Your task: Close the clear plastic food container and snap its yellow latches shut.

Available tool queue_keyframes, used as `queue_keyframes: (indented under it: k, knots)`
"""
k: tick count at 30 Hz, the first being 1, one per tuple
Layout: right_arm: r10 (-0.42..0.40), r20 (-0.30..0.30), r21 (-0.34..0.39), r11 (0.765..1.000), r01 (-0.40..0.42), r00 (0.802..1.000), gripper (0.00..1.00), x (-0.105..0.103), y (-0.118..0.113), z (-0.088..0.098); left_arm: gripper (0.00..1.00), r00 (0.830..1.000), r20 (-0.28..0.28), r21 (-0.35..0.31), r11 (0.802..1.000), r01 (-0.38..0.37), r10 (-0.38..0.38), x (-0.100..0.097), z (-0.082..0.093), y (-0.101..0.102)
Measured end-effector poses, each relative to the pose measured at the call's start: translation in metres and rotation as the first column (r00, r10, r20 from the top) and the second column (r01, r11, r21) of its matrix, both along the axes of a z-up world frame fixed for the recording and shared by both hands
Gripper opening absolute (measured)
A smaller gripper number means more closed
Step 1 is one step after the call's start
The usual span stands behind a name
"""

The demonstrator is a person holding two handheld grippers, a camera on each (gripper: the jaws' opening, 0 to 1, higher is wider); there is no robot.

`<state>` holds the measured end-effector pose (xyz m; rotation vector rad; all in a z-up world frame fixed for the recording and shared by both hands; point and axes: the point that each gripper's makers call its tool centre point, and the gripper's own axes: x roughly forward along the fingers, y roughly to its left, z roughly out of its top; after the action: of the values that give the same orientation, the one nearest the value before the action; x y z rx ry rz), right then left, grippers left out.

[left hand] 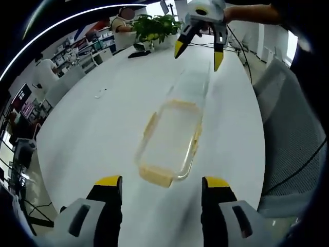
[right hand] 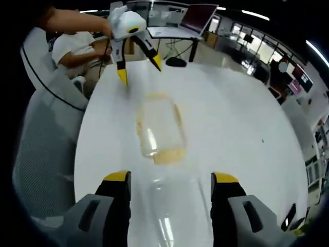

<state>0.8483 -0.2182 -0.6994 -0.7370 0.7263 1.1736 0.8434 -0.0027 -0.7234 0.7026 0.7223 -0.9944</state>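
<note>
A clear plastic food container (left hand: 169, 146) with yellow latches along its rim lies on the white table (left hand: 92, 134), just ahead of my open left gripper (left hand: 162, 181). Beyond it lies a clear lid (left hand: 193, 85), apart from the container. My right gripper (left hand: 198, 54) hangs open above the lid's far end, held by a hand. In the right gripper view the lid (right hand: 167, 211) lies between the open jaws of my right gripper (right hand: 172, 177), the container (right hand: 160, 128) sits past it, and my left gripper (right hand: 140, 71) stands open at its far end. Neither gripper holds anything.
A potted plant (left hand: 154, 25) and a flat black object (left hand: 139, 53) sit at one end of the table, a laptop (right hand: 195, 18) and a small black object (right hand: 176, 62) at the other. Grey mesh chairs (left hand: 293, 118) (right hand: 46, 128) line one side.
</note>
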Motion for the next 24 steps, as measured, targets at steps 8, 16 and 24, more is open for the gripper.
queue_keyframes:
  k: [8, 16, 24]
  knots:
    - [0.064, -0.019, -0.030, 0.997, -0.065, 0.998, 0.57, 0.005, 0.019, -0.011, 0.55, 0.999, -0.013, 0.018, 0.999, 0.036, -0.036, 0.007, -0.009, -0.001]
    - [0.114, -0.049, -0.084, 0.989, -0.118, 0.992, 0.55, 0.008, 0.029, -0.028, 0.53, 0.996, -0.043, 0.047, 0.995, 0.082, -0.080, 0.013, -0.020, -0.004]
    - [0.153, -0.076, -0.121, 0.979, -0.161, 0.985, 0.53, 0.010, 0.035, -0.046, 0.50, 0.988, -0.082, 0.081, 0.987, 0.138, -0.132, 0.014, -0.032, -0.003]
